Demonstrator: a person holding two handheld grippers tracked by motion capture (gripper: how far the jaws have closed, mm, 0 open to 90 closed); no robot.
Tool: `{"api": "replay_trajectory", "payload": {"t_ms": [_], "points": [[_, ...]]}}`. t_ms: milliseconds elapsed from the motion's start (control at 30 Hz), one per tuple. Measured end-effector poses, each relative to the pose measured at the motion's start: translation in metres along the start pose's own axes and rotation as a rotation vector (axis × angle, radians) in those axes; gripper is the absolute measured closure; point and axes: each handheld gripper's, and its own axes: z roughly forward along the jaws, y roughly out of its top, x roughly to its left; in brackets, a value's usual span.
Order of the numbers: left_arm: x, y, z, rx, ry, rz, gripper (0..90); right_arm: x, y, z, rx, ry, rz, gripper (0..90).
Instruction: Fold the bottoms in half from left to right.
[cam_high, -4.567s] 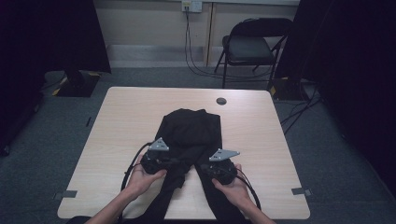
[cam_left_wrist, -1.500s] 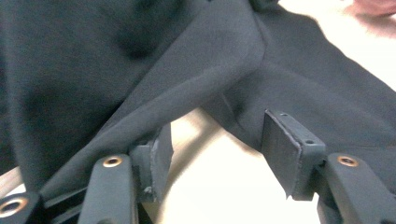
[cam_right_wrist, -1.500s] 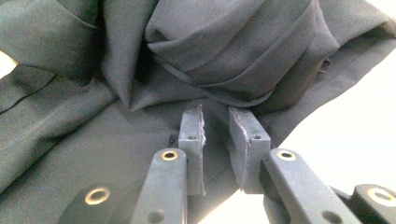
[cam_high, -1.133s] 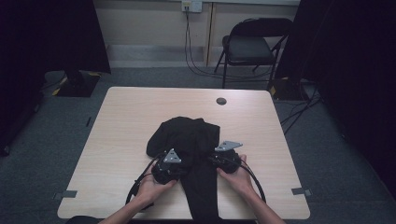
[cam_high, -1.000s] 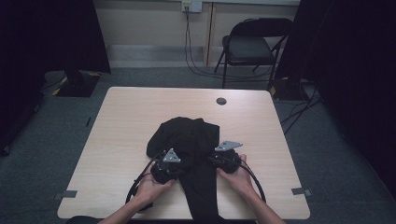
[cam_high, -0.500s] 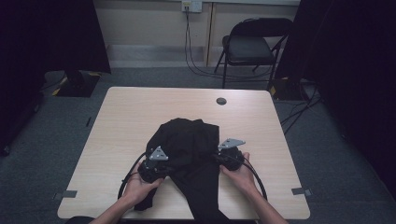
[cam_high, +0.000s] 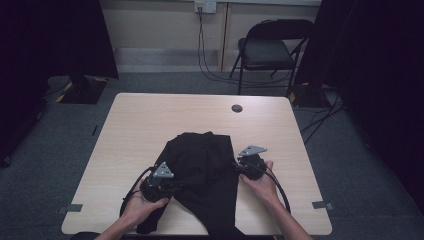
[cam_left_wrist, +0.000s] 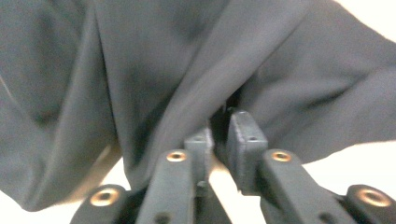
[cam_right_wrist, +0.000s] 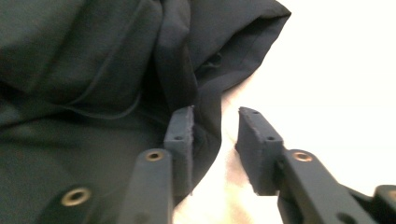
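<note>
A black garment (cam_high: 202, 165) lies crumpled on the near half of the pale wooden table (cam_high: 150, 120), and one part hangs over the front edge. My left gripper (cam_high: 176, 184) is at its left side. In the left gripper view its jaws (cam_left_wrist: 220, 123) have just been opening; a narrow gap shows, with a fold of the cloth (cam_left_wrist: 163, 70) at the tips. My right gripper (cam_high: 235, 167) is at the garment's right edge. Its jaws (cam_right_wrist: 215, 116) have also just been opening and stand apart over bare table, the cloth's hem (cam_right_wrist: 93, 70) beside one pad.
A small black round cap (cam_high: 237, 108) sits in the tabletop at the far middle. Behind the table stands a black folding chair (cam_high: 270, 50), with cables on the floor beside it. Dark curtains hang at both sides.
My left hand has slid left and a little toward the table's front, away from the garment's middle. The right hand has hardly moved. The garment's near part lies wider than a second ago.
</note>
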Motion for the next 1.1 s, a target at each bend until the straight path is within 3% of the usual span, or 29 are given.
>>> {"api": "replay_trajectory", "payload": {"t_ms": [67,133,233,333,400,433,533,600,633,700,833,900,967,1000,1033,1100], "points": [[-0.002,0.006,-0.006,-0.087,-0.022,0.002,70.1,0.005,0.001,-0.006,-0.012,0.01,-0.004,61.3],[-0.003,0.012,-0.006,-0.112,-0.037,0.007,68.9,0.012,0.003,-0.012,-0.024,0.039,-0.023,61.8],[-0.002,0.016,0.012,-0.039,-0.019,-0.001,68.1,0.026,0.005,-0.015,-0.019,0.131,-0.039,63.8],[0.001,0.016,0.034,0.053,0.007,0.011,62.8,0.042,0.004,-0.008,0.006,0.165,-0.068,61.5],[0.002,0.017,0.04,0.059,0.049,0.035,63.6,0.048,0.004,0.0,0.016,0.171,-0.086,61.4],[0.004,0.02,0.042,0.061,0.092,0.047,64.2,0.048,0.005,0.002,0.009,0.171,-0.093,62.0],[0.014,0.024,0.046,0.043,0.115,0.042,66.0,0.039,0.013,0.014,-0.006,0.153,-0.078,63.2],[0.028,0.032,0.05,0.049,0.153,0.038,67.3,0.03,0.021,0.026,-0.021,0.146,-0.067,63.3],[0.038,0.037,0.054,0.048,0.2,0.034,67.7,0.026,0.025,0.03,-0.022,0.132,-0.058,63.2],[0.056,0.045,0.06,0.034,0.23,0.002,68.8,0.015,0.037,0.044,-0.022,0.107,-0.034,63.2],[0.085,0.057,0.074,-0.034,0.301,-0.024,70.9,0.0,0.06,0.068,-0.016,0.042,-0.01,63.0],[0.099,0.063,0.081,-0.059,0.32,-0.044,71.9,-0.006,0.069,0.079,-0.017,0.001,0.003,63.0],[0.111,0.071,0.085,-0.049,0.323,-0.065,71.7,-0.009,0.079,0.088,-0.011,-0.06,-0.031,60.8],[0.112,0.073,0.085,-0.042,0.326,-0.069,69.2,-0.009,0.086,0.091,0.024,-0.08,-0.03,57.0],[0.113,0.073,0.085,-0.046,0.32,-0.084,66.5,-0.01,0.088,0.091,0.04,-0.079,-0.031,53.3],[0.111,0.072,0.081,-0.036,0.291,-0.061,61.7,-0.01,0.087,0.083,0.029,-0.046,0.004,50.0]]}}
